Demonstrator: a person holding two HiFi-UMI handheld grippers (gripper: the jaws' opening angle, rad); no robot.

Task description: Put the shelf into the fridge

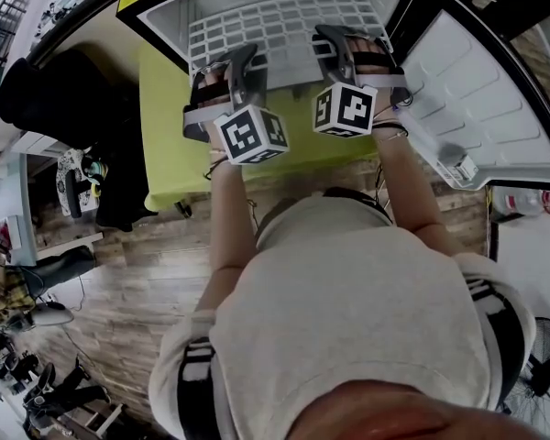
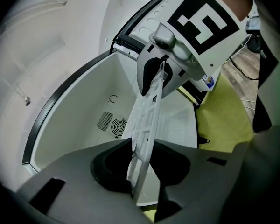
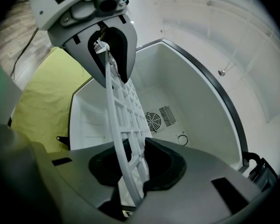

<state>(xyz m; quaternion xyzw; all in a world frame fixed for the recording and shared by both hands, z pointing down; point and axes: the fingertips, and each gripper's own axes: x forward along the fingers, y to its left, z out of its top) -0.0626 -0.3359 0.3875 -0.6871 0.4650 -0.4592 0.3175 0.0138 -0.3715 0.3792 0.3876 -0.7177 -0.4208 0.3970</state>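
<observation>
Ahead of both grippers stands one small black-rimmed fridge (image 1: 152, 33) with a white cavity. One white plastic grid shelf (image 1: 275, 24) lies in its mouth, reaching from the left gripper (image 1: 222, 67) across to the right gripper (image 1: 353, 49). The left gripper's jaws are spread, with the shelf's near edge running between them and a dark gap on either side. The right gripper's jaws are likewise parted around that edge and do not squeeze it. There are two black-and-white cubes in all: the left marker cube (image 1: 250, 134) and the right marker cube (image 1: 345, 108). Beyond the jaws, on the cavity's back wall, are one round fan vent (image 3: 153, 121) and one slotted grille (image 3: 167, 115) just beside it. Outward of the right gripper hangs the single open fridge door (image 1: 481, 90), its white ribbed liner turned toward the shelf. Beneath the grippers spreads one yellow-green cloth (image 1: 170, 136), and behind them the wooden floor (image 1: 137, 273).
</observation>
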